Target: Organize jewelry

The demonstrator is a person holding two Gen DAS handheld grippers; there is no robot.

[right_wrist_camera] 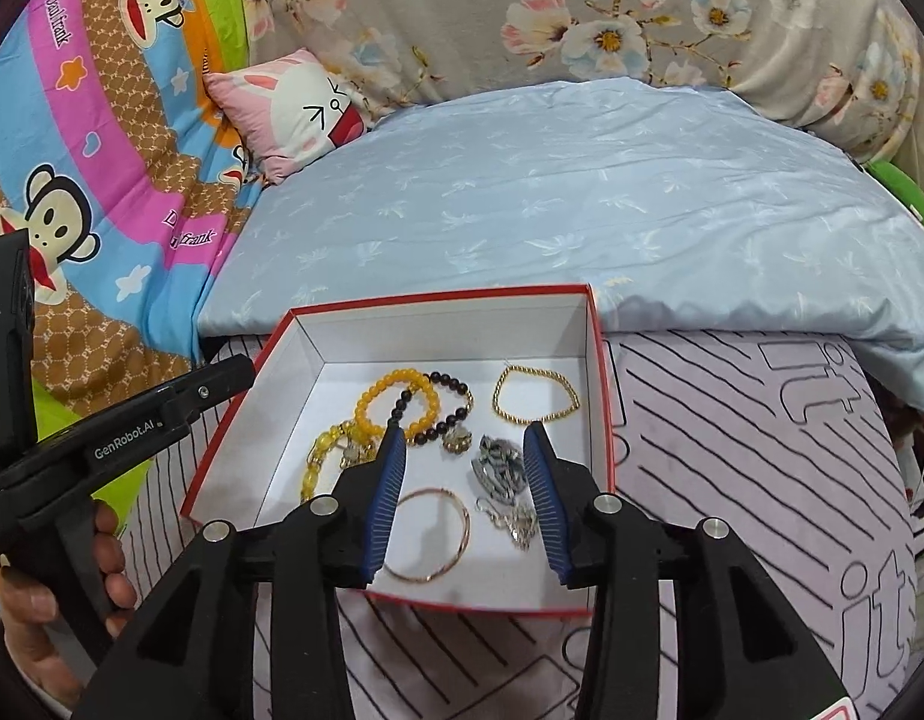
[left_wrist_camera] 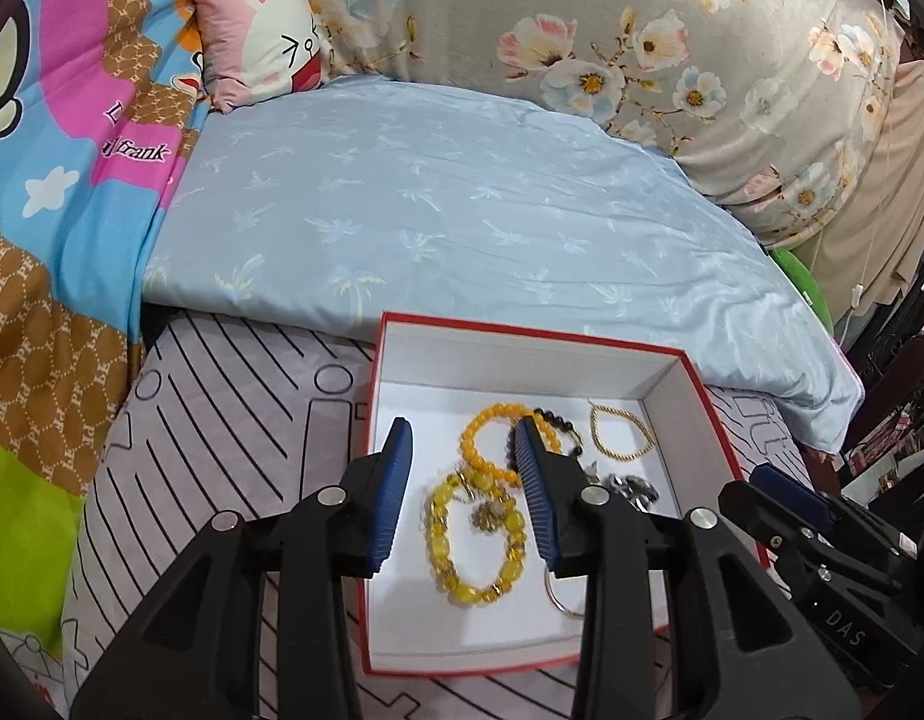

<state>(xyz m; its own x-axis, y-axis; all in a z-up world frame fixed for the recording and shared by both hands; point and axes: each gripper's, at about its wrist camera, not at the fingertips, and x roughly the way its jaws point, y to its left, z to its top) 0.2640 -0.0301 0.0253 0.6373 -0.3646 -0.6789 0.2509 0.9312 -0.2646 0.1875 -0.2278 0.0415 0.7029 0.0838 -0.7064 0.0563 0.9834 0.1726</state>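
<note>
My left gripper [left_wrist_camera: 465, 438] and my right gripper [right_wrist_camera: 462, 441] both hang over the red-rimmed cardboard box [right_wrist_camera: 438, 300], ribbed blue pads parted, nothing between them. Inside the box, on its smooth white floor, lie glossy yellow bead bracelets [left_wrist_camera: 477, 531], a dark bead bracelet [right_wrist_camera: 456, 387], a fine gold chain [right_wrist_camera: 537, 393] near the far corner, and a thin metal bangle [right_wrist_camera: 429, 534] at the near wall.

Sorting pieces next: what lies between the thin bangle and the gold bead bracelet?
In the right wrist view, a grey patterned pendant lies between the thin bangle and gold bead bracelet.
</note>
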